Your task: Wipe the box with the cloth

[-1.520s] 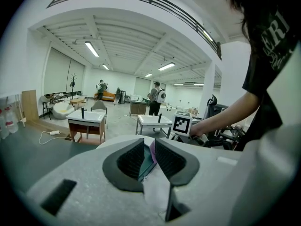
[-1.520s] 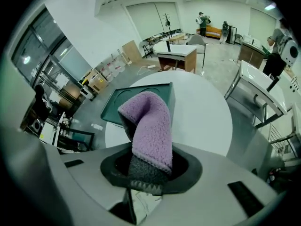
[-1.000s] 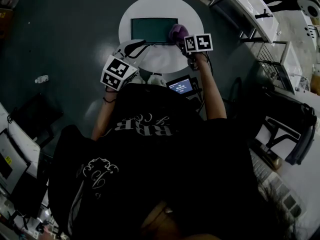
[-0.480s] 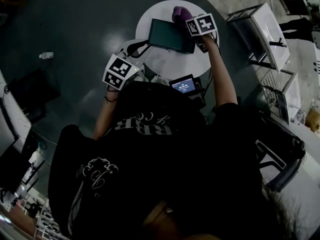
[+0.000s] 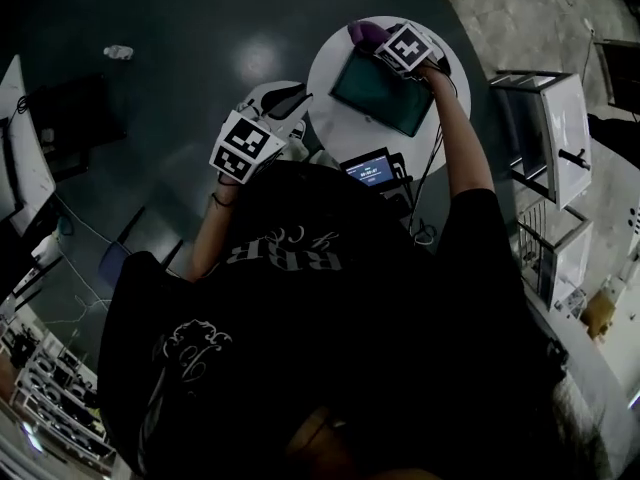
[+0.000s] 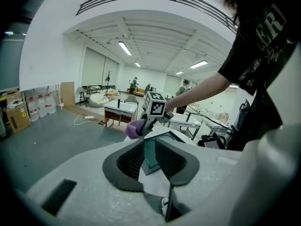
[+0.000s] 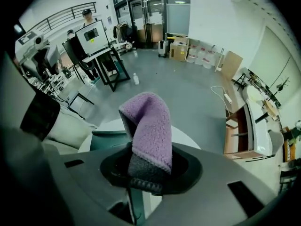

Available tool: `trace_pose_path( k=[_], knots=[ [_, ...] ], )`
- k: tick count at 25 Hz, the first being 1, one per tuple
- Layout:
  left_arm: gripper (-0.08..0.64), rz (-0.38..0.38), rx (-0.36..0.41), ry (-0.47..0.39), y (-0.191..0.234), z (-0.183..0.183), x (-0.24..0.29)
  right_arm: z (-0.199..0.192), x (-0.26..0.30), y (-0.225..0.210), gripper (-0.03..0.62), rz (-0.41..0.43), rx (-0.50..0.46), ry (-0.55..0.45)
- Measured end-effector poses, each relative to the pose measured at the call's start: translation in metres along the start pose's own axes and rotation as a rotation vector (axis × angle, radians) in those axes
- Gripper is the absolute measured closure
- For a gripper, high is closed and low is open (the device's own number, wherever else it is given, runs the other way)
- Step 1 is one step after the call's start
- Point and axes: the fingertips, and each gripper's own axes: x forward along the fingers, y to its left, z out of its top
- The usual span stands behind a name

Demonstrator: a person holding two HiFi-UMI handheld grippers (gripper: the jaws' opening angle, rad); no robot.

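In the head view a round white table (image 5: pixel 335 118) carries a dark teal box (image 5: pixel 380 93), which lies flat and fills most of its middle. The right gripper (image 5: pixel 382 42) reaches over the box's far corner, close to the table's far edge, with a purple cloth (image 5: pixel 363 33) bunched at its tip. Whether the cloth touches the box cannot be told from here. The left gripper (image 5: pixel 290 98) hangs at the table's left edge, apart from the box. A small lit screen (image 5: pixel 366 170) sits at the table's near edge. In the left gripper view the left gripper (image 6: pixel 150 161) has its jaws spread wide with nothing gripped. Through the gap show the box (image 6: pixel 149 155) and a bare strip of table (image 6: pixel 153 185). Beyond them the right gripper (image 6: pixel 143 126) presses the cloth (image 6: pixel 135 129) down at the box's far end. In the right gripper view the right gripper (image 7: pixel 146 171) is clamped tight on the cloth (image 7: pixel 148 131), which stands up in a folded hump out of the jaws. The box (image 7: pixel 109 140) lies low and to the left of the jaws, only its edge in sight, with the table (image 7: pixel 184 139) pale behind the cloth.
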Motion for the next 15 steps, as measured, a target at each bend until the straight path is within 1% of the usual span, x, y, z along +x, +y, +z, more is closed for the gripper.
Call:
trace_pose_path(
  k=[2,8,11,15],
  knots=[
    [0.494,0.020,-0.017,0.007,0.002,-0.003,-0.002,0.001,0.009,-0.002,0.483,0.045,0.002,0.005],
    [0.495,0.032,-0.028,0.015,0.004,-0.007,-0.005,-0.011,0.016,-0.004,0.483,0.139,0.093,0.031],
    [0.495,0.021,-0.019,0.019,0.002,-0.006,-0.002,-0.029,0.013,-0.005,0.483,0.173,0.168,0.038],
    [0.495,-0.007,-0.001,0.025,-0.002,-0.003,0.003,-0.065,0.002,-0.007,0.483,0.184,0.274,0.048]
  ],
)
